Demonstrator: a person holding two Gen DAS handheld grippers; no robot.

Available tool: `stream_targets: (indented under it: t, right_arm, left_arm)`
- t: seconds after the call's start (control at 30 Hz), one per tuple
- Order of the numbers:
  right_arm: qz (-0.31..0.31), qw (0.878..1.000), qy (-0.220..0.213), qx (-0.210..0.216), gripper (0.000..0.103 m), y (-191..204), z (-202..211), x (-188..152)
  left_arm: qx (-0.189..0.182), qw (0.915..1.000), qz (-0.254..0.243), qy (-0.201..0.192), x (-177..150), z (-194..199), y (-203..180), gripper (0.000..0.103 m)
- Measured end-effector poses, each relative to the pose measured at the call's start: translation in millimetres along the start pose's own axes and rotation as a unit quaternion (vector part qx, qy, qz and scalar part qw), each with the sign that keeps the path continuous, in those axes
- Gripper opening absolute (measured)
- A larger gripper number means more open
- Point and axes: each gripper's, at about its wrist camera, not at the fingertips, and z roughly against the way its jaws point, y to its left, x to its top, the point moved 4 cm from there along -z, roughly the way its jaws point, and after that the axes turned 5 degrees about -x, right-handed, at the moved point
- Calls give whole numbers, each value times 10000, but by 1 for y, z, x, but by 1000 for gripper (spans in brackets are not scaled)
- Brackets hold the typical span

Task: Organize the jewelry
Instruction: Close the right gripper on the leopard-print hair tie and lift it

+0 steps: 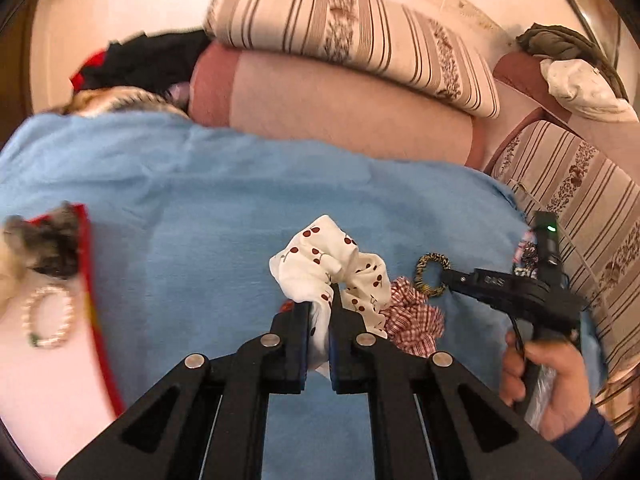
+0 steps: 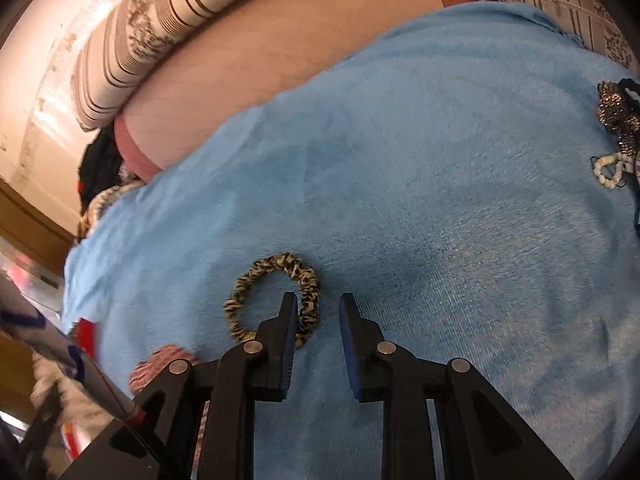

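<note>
My left gripper is shut on a white cherry-print scrunchie over the blue blanket. A red-checked scrunchie lies just right of it. A leopard-print hair tie lies on the blanket; in the right wrist view the hair tie has my right gripper's left finger inside its ring, jaws open around its right side. A pearl bracelet lies in a pink box with a red rim at left.
More jewelry lies at the blanket's right edge: a glittery piece and a pearl piece. Striped cushions and a pink bolster lie behind the blanket. A furry grey item sits on the box.
</note>
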Motion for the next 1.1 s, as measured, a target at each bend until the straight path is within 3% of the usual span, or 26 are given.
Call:
stream_targets:
  t: [0.07,0.1,0.17,0.27,0.43,0.7,1.1]
  right_arm:
    - [125,9999,-62,-67,20,3,-2,0]
    - [209,9996,-128,-137,7,5,0,0]
    - [313,9990,-250,-182,7,8,7,1]
    - [407,9960,-765,-210,7,18,41,5]
    - [676,9882,-1360,187,7,43,87,-1]
    - [1105,9837,-1272,633,7,77,90,-29]
    - [1439,9772,-1322,833,7,98,102,-48]
  left_arm:
    - [120,9997,-93,-193,-3,7,1,7]
    - [174,9992,-186,-319,-5,8,2,7]
    - [127,9991,-186,-368,-7,6,7,7]
    - [14,9994,-111,-341,-6,1,14,7]
    - [184,9978,-326,-542,0,2,18,7]
    - [324,9970,-461,-527,1,-3,18,7]
    - [647,9922,-869,-624,-3,-5,8,8]
